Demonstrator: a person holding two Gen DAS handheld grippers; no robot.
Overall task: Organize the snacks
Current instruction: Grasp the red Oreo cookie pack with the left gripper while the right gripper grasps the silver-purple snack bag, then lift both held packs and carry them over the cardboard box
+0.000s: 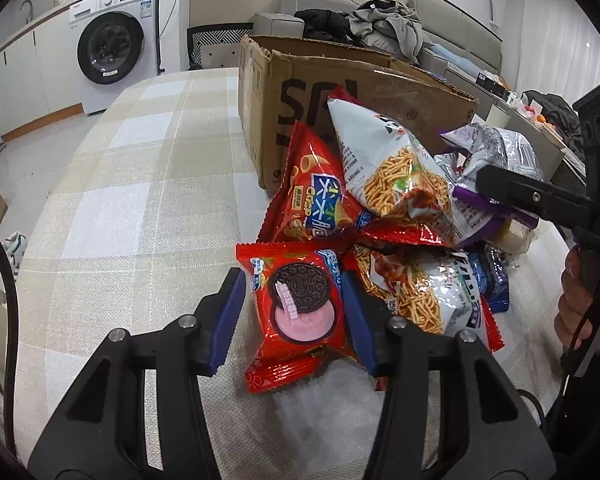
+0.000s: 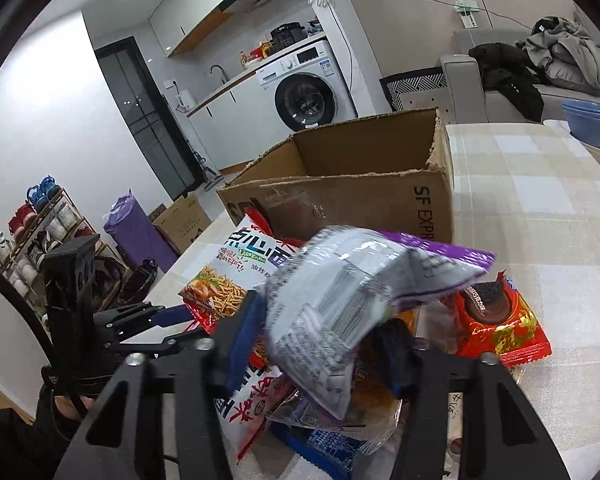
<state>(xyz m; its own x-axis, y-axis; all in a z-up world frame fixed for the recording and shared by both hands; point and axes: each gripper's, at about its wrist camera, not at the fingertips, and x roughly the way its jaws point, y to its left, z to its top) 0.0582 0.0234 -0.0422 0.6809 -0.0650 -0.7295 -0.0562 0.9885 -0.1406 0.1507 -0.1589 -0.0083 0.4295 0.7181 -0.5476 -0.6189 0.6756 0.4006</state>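
A pile of snack packets lies on the checked tablecloth in front of an open cardboard box point(image 1: 340, 92), which also shows in the right wrist view point(image 2: 364, 184). My left gripper point(image 1: 292, 312) has its blue pads on both sides of a red cookie packet point(image 1: 296, 300) at the pile's near edge and is shut on it. My right gripper point(image 2: 324, 340) is shut on a silver and purple packet point(image 2: 352, 292) and holds it above the pile; it also shows in the left wrist view point(image 1: 488, 176). Noodle snack bags point(image 1: 392, 168) and a red crisp bag point(image 1: 316, 200) lie beneath.
A red chocolate cookie packet point(image 2: 500, 320) lies right of the pile. Blue bowls point(image 2: 588, 124) stand at the table's far right. A washing machine point(image 1: 112, 44) and a sofa with clothes point(image 1: 384, 24) stand beyond the table. A shoe rack point(image 2: 32, 232) is on the floor.
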